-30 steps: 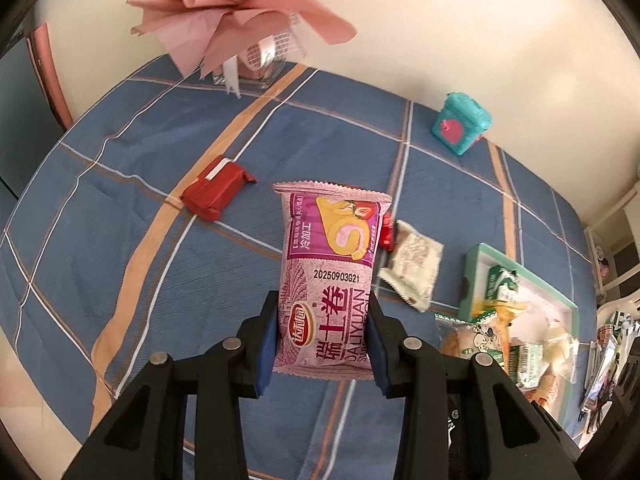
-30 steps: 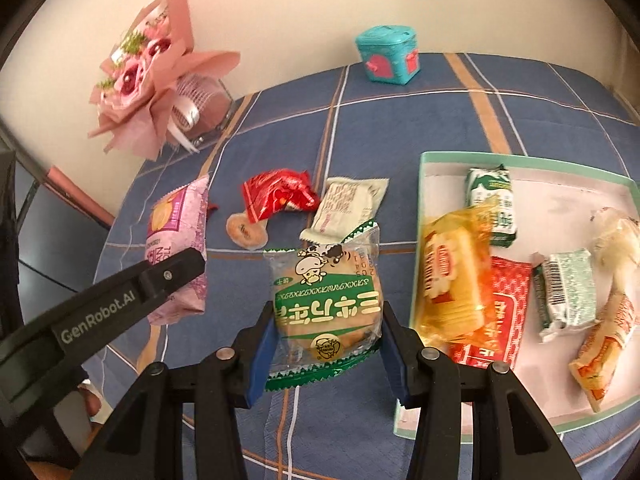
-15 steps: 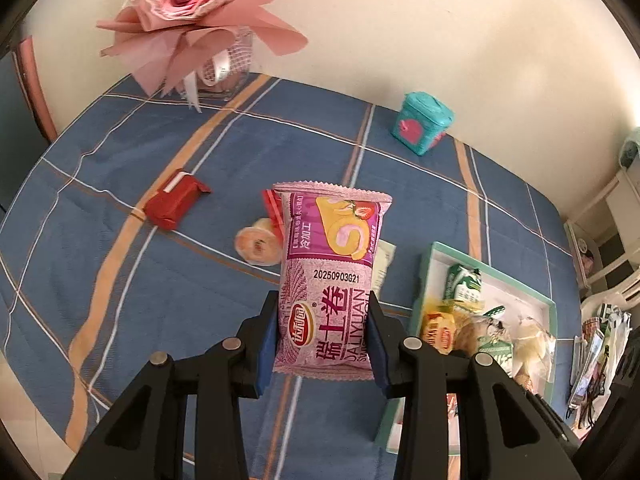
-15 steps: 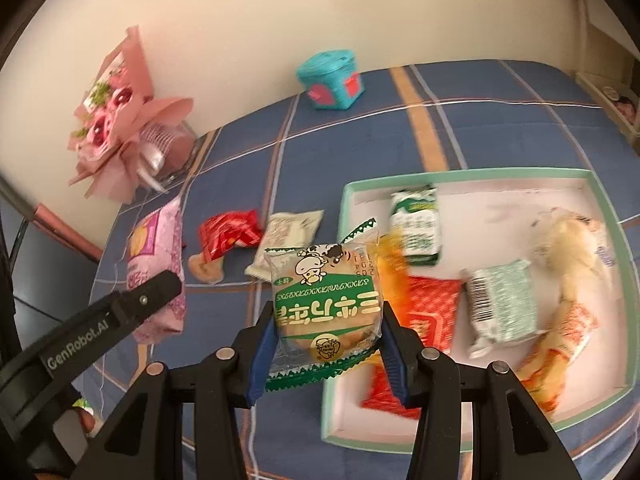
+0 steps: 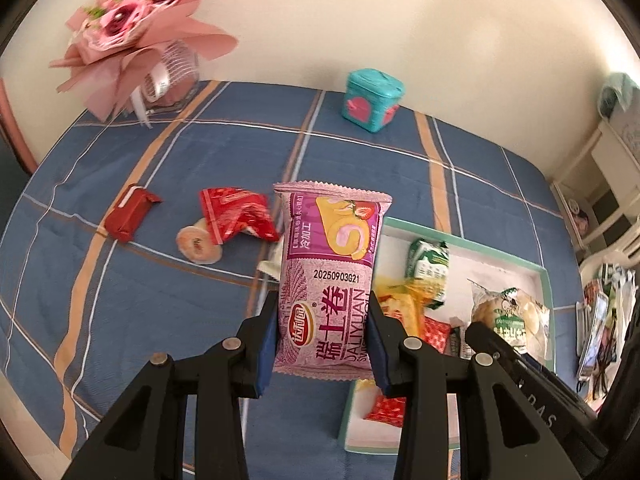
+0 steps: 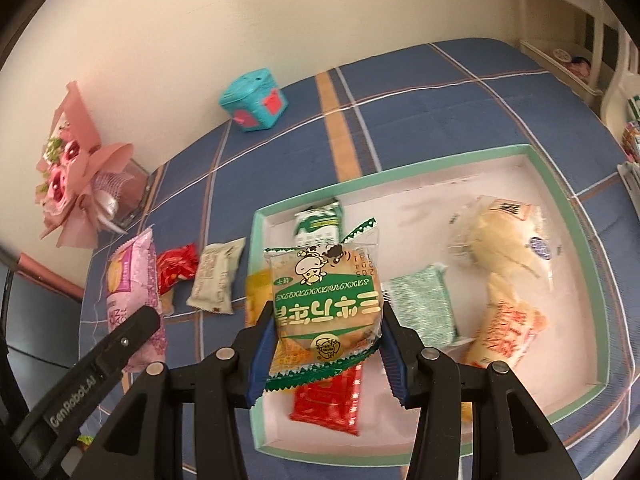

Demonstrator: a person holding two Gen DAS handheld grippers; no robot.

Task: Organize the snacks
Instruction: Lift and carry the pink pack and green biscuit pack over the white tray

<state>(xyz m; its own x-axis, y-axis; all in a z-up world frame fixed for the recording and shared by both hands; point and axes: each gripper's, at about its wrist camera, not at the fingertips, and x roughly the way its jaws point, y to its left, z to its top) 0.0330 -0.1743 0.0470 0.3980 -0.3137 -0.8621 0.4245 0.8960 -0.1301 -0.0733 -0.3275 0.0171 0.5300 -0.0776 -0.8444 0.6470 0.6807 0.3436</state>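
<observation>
My left gripper [image 5: 322, 340] is shut on a pink swiss-roll packet [image 5: 330, 280] and holds it above the left edge of the green-rimmed tray [image 5: 544, 276]. My right gripper [image 6: 326, 344] is shut on a green-and-clear cake packet [image 6: 326, 304] and holds it over the left part of the tray [image 6: 560, 192]. The tray holds several snacks. On the blue cloth to the left lie a red packet [image 5: 236, 216], a dark red bar [image 5: 130, 216], a round wrapped sweet [image 5: 198, 242] and a beige packet [image 6: 218, 276].
A teal box [image 5: 372, 100] stands at the back by the wall. A pink bouquet [image 5: 132, 36] in a clear holder stands at the back left. White furniture [image 5: 600, 200] stands beyond the table's right edge.
Both grippers have moved right with their packets. The right one now hangs over the tray and the left one has reached the tray's left edge.
</observation>
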